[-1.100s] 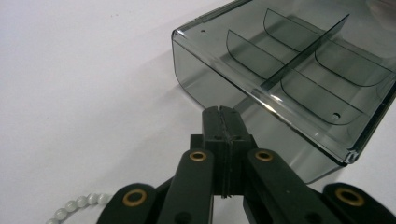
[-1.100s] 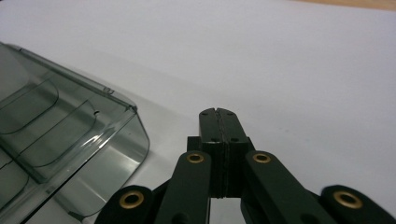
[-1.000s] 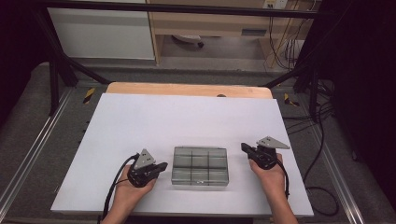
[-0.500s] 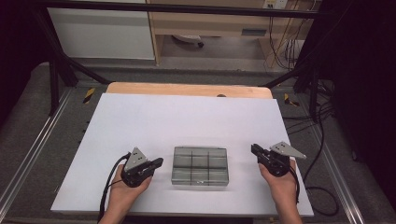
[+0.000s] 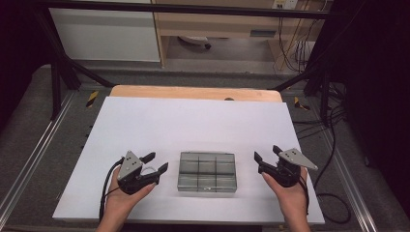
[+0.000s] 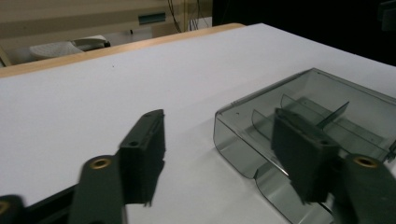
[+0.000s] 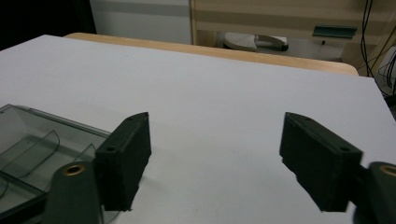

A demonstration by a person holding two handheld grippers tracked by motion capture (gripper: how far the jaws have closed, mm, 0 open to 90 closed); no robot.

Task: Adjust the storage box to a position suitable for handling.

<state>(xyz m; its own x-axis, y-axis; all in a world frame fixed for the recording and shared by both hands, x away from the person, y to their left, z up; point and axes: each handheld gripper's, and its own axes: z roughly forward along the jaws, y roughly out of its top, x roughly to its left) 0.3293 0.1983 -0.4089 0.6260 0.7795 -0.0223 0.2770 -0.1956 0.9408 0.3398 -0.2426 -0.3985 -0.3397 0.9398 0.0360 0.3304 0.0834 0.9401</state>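
A shallow, rectangular box of clear grey-tinted plastic (image 5: 207,172), divided by thin partitions into six compartments, was seen lying flat on the white table top (image 5: 193,125), near the front edge and roughly midway between the two hands. Its compartments appeared empty in the high view.

The left gripper (image 5: 155,162), a black two-jaw tool topped by a grey three-cornered plate, was held in the person's left hand (image 5: 126,193) just to the left of the box, apart from it. Its jaws had just been opening and stood spread, with nothing between them; in the left gripper view (image 6: 229,154) the near corner of the box (image 6: 299,135) was seen partly behind the right-hand jaw, which was not pressed on it.

The right gripper (image 5: 267,154), of the same make, was held in the right hand (image 5: 289,195) just to the right of the box, also clear of it. Its jaws too had just been opening and stood wide apart over bare table in the right gripper view (image 7: 215,158), with an edge of the box (image 7: 42,144) at the lower left.

A black cable (image 5: 107,186) was seen trailing from the left gripper across the table.
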